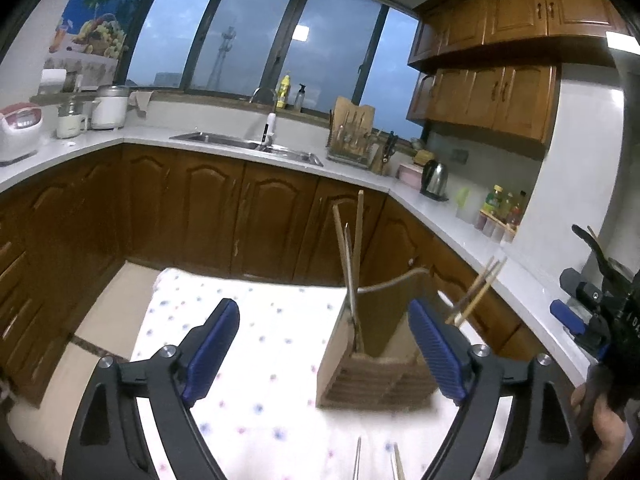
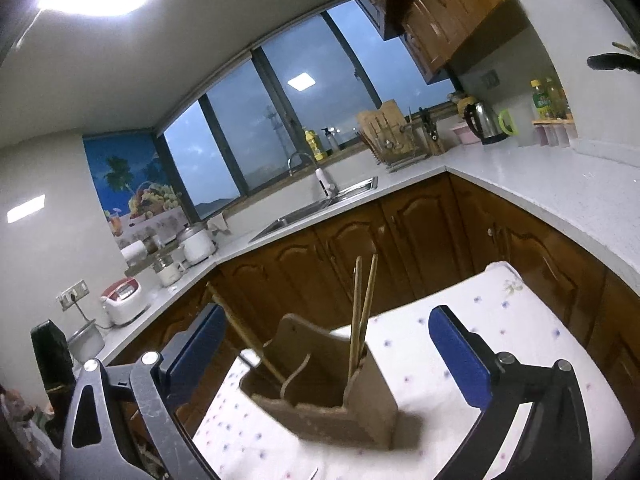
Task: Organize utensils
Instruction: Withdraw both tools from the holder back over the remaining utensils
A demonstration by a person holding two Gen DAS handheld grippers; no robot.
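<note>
A brown wooden utensil holder (image 1: 372, 364) (image 2: 332, 404) stands on the table under a white dotted cloth (image 1: 256, 360) (image 2: 516, 344). Wooden chopsticks (image 1: 350, 256) (image 2: 362, 308) stick up from its slots, and another pair (image 1: 478, 292) leans out on its right side in the left wrist view. My left gripper (image 1: 320, 356) is open just in front of the holder, with nothing between its blue pads (image 1: 212, 348). My right gripper (image 2: 332, 356) is open wide, and the holder shows in the gap without touching its pads (image 2: 460, 360). Two utensil tips (image 1: 376, 460) lie on the cloth near me.
White L-shaped counter (image 1: 516, 280) runs behind and to the right of the table, with a sink (image 1: 248, 144), a knife rack (image 1: 352, 132), a kettle (image 1: 434, 180) and bottles (image 1: 502, 208). The other gripper and a hand (image 1: 600, 420) sit at the right edge of the left wrist view.
</note>
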